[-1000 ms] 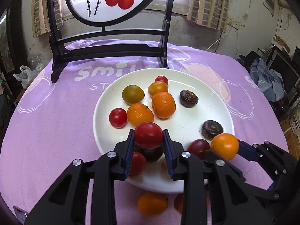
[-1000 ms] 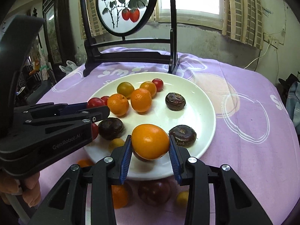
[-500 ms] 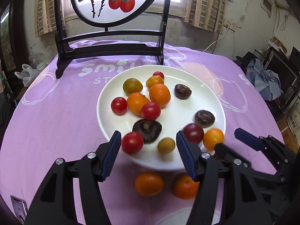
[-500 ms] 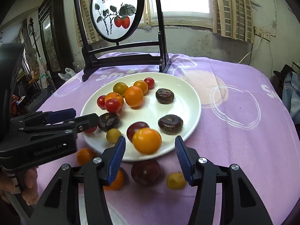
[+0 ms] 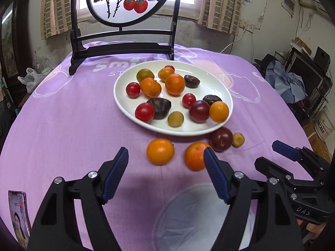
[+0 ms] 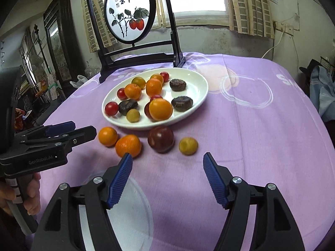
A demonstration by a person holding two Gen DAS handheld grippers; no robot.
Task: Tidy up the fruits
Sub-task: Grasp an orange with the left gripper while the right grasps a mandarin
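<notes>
A white plate (image 5: pixel 125 102) (image 6: pixel 199 96) on the purple cloth holds several fruits: red tomatoes, oranges, dark plums and a small yellow one. On the cloth in front of it lie two oranges (image 5: pixel 160 151) (image 6: pixel 128 145), a dark red plum (image 5: pixel 221 139) (image 6: pixel 160 139) and a small yellow fruit (image 5: pixel 238 139) (image 6: pixel 188 145). My left gripper (image 5: pixel 166 172) is open and empty, low in front of the two oranges. My right gripper (image 6: pixel 167 176) is open and empty, in front of the plum and yellow fruit.
A black wooden stand with a round painted screen (image 5: pixel 125 48) (image 6: pixel 138 56) stands behind the plate. A phone (image 5: pixel 18 215) lies at the cloth's near left edge. Clutter sits beyond the table on the right (image 5: pixel 293 83).
Both grippers let go of their fruit, a red tomato and an orange, onto the plate, opened wide and drew back from the plate towards the near edge.
</notes>
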